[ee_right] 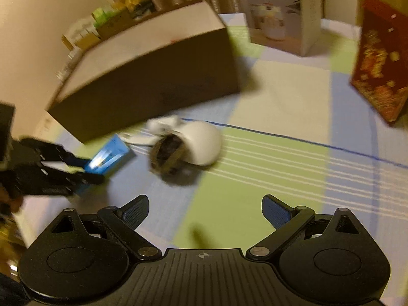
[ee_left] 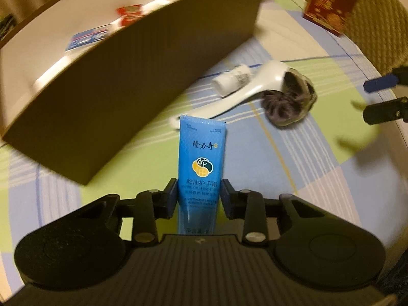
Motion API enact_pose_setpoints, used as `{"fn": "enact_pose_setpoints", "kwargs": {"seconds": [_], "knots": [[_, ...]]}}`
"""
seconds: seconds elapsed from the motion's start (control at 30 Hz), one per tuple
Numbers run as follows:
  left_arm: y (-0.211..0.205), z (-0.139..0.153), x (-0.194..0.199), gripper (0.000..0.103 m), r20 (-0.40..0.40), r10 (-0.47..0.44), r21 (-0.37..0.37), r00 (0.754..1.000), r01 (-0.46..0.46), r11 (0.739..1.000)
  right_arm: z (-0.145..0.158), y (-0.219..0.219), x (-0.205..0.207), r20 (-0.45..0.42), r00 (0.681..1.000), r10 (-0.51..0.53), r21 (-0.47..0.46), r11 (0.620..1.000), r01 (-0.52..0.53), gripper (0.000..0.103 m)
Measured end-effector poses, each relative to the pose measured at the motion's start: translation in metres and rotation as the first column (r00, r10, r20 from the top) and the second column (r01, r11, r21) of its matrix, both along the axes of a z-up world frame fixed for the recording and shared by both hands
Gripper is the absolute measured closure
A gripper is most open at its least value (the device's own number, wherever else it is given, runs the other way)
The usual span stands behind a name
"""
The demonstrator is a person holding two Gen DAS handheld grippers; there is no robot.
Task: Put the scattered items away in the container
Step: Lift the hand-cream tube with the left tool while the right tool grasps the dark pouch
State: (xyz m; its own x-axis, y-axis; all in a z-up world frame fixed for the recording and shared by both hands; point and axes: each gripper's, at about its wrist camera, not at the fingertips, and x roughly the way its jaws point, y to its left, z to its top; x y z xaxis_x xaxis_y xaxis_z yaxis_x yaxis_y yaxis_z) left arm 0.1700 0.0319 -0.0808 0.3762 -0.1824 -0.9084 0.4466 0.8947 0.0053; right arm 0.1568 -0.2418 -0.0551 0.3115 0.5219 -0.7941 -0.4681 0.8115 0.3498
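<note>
The left gripper is pinching a smooth blue hand-cream tube between its ribbed pads. The right gripper is hanging wide open, holding nothing. At one o'clock of the tube, a glossy white brush is touching a fuzzy grey scrunchie. At eleven o'clock, the brown cardboard box is sitting on the striped cloth.

The tall brown cardboard box walls off the far left; its open top is the only way in, over the rim. Close before its near wall lie a small white bottle, a long-handled white brush and a dark grey scrunchie, bunched together and touching, crowding that strip. The checked green, blue and white cloth nearer the right side lies bare and passable. A dark red printed carton and, it seems, a pale picture box fence the far right.
</note>
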Motion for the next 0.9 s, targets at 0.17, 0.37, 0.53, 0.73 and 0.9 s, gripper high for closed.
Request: {"fn": "enact_pose_setpoints", "kwargs": {"seconds": [0.17, 0.37, 0.53, 0.73, 0.9], "knots": [[0.011, 0.009, -0.004, 0.073, 0.016, 0.057, -0.011, 0.998, -0.057, 0.998, -0.011, 0.024, 0.011, -0.067, 0.998, -0.005, 0.091, 0.996, 0.011, 0.011], [0.021, 0.015, -0.006, 0.073, 0.035, 0.113, -0.027, 0.993, -0.112, 0.993, -0.025, 0.041, 0.033, -0.150, 0.985, -0.086, 0.140, 0.984, 0.107, 0.033], [0.022, 0.014, -0.007, 0.073, 0.036, 0.133, -0.031, 0.990, -0.132, 0.991, -0.031, 0.045, 0.041, -0.155, 0.982, -0.113, 0.132, 0.982, 0.134, 0.071], [0.020, 0.013, -0.006, 0.073, 0.024, 0.141, -0.036, 0.990, -0.140, 0.989, -0.028, 0.033, 0.031, -0.154, 0.988, -0.027, 0.085, 0.996, 0.041, 0.079], [0.016, 0.011, -0.009, 0.073, 0.009, 0.129, -0.044, 0.992, -0.128, 0.991, -0.018, 0.013, 0.015, -0.187, 0.977, 0.098, 0.023, 0.995, -0.096, 0.079]]}}
